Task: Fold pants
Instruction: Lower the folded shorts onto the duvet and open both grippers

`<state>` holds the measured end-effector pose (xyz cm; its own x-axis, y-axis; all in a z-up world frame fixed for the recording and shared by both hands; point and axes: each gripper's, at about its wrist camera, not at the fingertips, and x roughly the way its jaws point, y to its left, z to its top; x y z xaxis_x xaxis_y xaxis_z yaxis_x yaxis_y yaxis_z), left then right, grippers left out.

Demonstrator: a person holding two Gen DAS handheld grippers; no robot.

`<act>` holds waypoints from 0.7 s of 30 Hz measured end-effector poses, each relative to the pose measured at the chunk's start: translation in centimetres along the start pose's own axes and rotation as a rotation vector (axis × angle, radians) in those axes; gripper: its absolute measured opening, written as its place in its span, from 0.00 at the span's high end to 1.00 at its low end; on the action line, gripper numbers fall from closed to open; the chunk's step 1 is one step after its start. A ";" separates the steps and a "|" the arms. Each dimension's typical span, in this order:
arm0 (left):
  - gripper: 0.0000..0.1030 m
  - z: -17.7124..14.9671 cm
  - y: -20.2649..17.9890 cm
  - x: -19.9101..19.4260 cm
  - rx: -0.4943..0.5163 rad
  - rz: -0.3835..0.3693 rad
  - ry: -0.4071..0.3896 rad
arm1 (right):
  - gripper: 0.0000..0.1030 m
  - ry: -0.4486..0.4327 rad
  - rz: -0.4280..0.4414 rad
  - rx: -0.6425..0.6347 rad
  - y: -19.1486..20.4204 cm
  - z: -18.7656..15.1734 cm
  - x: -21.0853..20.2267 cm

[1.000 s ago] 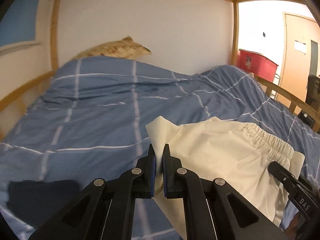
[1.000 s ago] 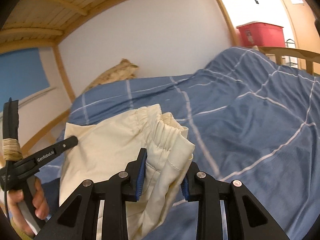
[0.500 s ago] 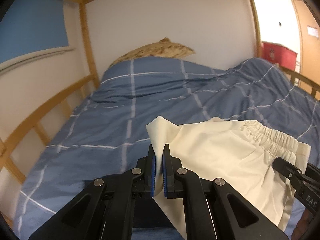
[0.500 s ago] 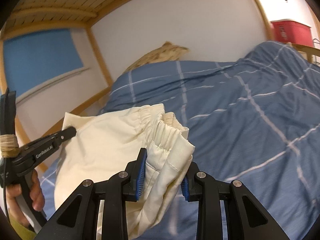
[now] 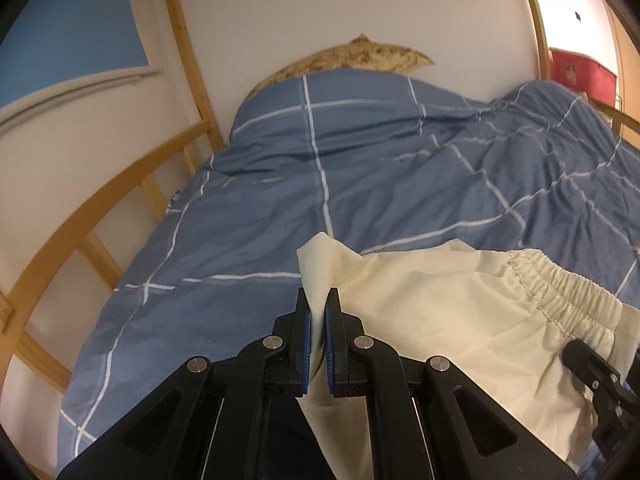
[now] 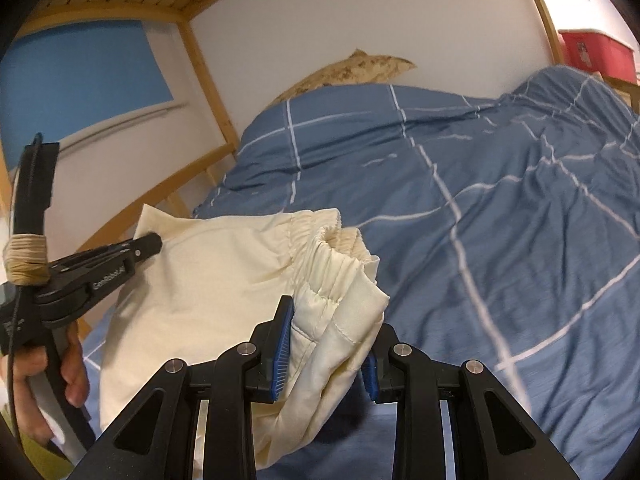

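Left gripper (image 5: 318, 312), fingers pressed together on a corner of the cream pants (image 5: 460, 312), held above the near end of the blue checked duvet (image 5: 360, 168). Right of that corner, the pants hang as a sheet to the elastic waistband (image 5: 560, 284). Right gripper (image 6: 328, 344), fingers pinching the bunched waistband over the duvet's near end. Tan pillow (image 5: 352, 58) at the duvet's far end; red bin (image 6: 596, 50) beyond its right side.

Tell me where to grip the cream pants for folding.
Grip the cream pants at the gathered elastic waistband, coming from the near edge: it is thick and bunched. The right hand-held gripper already clamps there; the left hand-held gripper pinches the opposite corner.
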<state>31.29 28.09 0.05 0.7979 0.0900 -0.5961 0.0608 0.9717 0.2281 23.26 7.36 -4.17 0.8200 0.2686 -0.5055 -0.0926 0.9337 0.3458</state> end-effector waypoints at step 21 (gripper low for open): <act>0.76 -1.9 1.6 3.0 0.010 0.132 0.081 | 0.31 0.172 -0.210 0.101 -1.1 -4.4 0.7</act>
<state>32.68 30.36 -2.84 0.7483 0.2344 -0.6206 -0.0353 0.9482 0.3156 21.47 7.56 -8.39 0.7067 0.1164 -0.6979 0.1326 0.9471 0.2923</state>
